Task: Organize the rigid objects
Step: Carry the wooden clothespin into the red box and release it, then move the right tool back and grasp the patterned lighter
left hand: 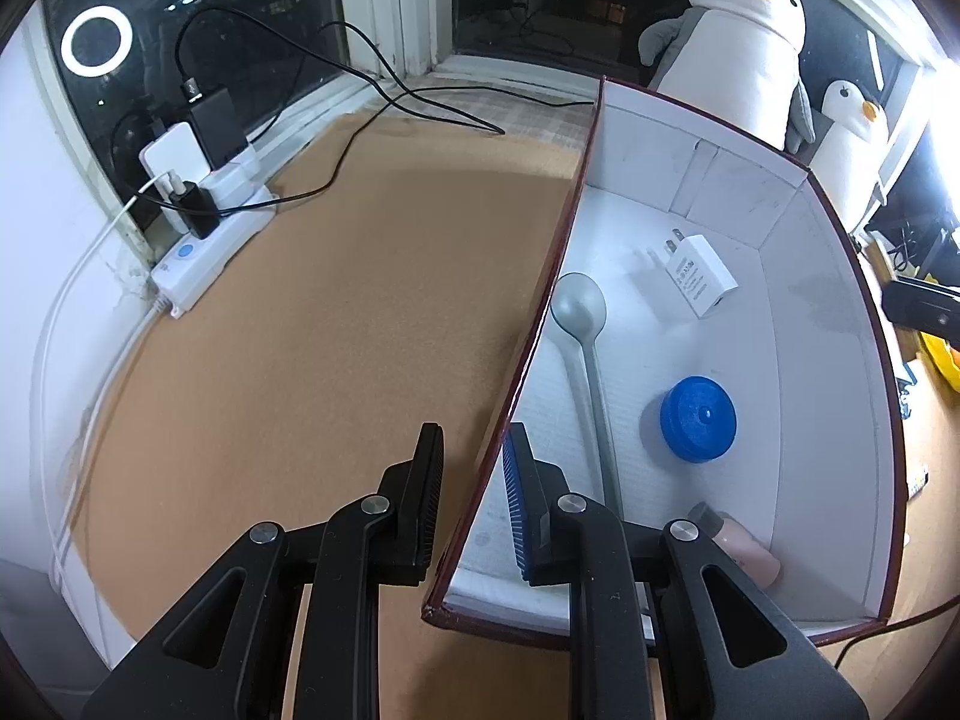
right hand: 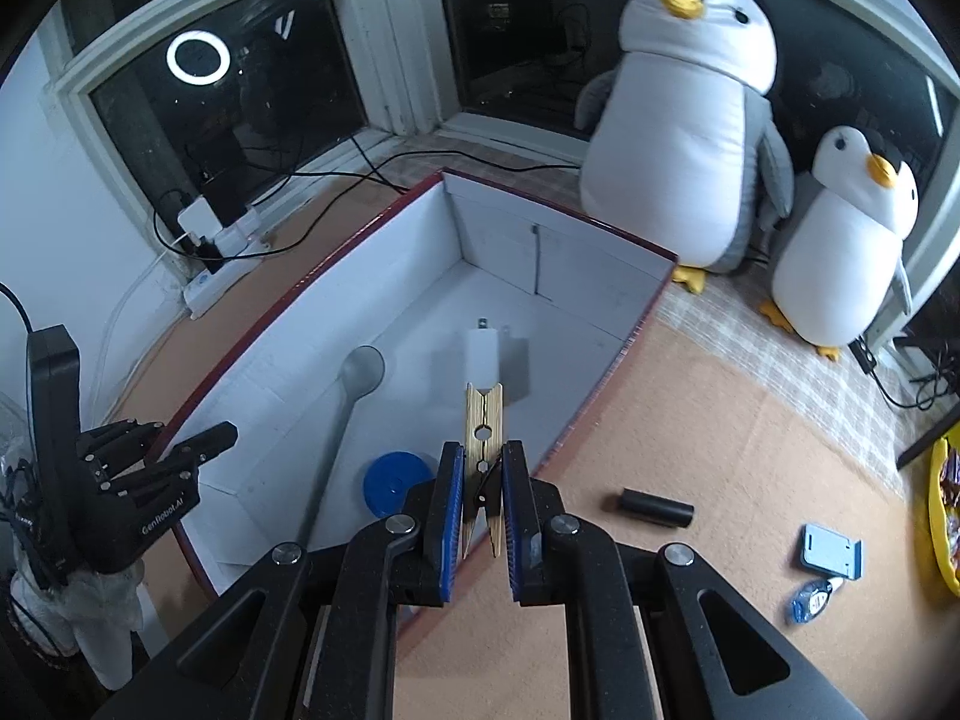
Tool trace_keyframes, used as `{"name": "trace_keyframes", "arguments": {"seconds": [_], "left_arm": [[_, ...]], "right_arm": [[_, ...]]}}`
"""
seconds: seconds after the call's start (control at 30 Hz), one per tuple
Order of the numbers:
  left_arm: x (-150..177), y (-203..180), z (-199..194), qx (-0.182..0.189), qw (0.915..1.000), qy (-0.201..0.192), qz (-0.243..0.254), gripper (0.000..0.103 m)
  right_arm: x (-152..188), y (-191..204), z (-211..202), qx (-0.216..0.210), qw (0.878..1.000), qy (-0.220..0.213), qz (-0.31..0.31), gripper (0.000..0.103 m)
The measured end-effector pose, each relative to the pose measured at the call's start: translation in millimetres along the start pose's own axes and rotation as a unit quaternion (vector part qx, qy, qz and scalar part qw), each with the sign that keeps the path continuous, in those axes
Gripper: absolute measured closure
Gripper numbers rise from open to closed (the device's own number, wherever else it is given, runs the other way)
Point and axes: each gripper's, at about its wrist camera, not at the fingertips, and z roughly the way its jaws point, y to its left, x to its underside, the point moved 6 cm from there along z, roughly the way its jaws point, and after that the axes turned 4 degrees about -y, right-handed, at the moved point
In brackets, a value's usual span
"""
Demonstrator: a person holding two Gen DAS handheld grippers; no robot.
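Observation:
A white box with a dark red rim (left hand: 558, 276) (right hand: 336, 276) sits on the cork mat. In it lie a grey spoon (left hand: 585, 348) (right hand: 354, 378), a white USB charger (left hand: 696, 273) (right hand: 483, 354), a blue lid (left hand: 699, 414) (right hand: 390, 480) and a pinkish tube (left hand: 741, 552). My left gripper (left hand: 474, 504) (right hand: 174, 456) straddles the box's left wall, one finger outside and one inside, jaws apart around the wall. My right gripper (right hand: 483, 504) is shut on a wooden clothespin (right hand: 483, 420), held above the box's near right edge.
On the mat right of the box lie a black cylinder (right hand: 654, 507), a blue-grey holder (right hand: 831, 549) and a correction tape (right hand: 813, 597). Two penguin plushes (right hand: 684, 138) (right hand: 846, 246) stand behind. A power strip with plugs and cables (left hand: 204, 234) lies at the left by the window.

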Motion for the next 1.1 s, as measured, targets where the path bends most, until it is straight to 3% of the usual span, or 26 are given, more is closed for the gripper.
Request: {"name": "trace_keyframes", "arguments": {"seconds": [0.53, 0.6, 0.7, 1.1], "left_arm": [[1, 4, -6, 0.011, 0.9999, -0.005, -0.007, 0.084], [2, 4, -7, 0.011, 0.9999, -0.006, -0.007, 0.084], [2, 5, -10, 0.012, 0.9999, -0.007, -0.008, 0.084], [4, 7, -18, 0.014, 0.9998, -0.011, -0.007, 0.084]], "right_arm": [[3, 18, 30, 0.021, 0.999, 0.025, -0.02, 0.092], [3, 20, 31, 0.019, 0.999, 0.024, -0.02, 0.084], [3, 21, 27, 0.017, 1.0, 0.018, -0.018, 0.074], [16, 7, -7, 0.012, 1.0, 0.0, 0.005, 0.074]]}}
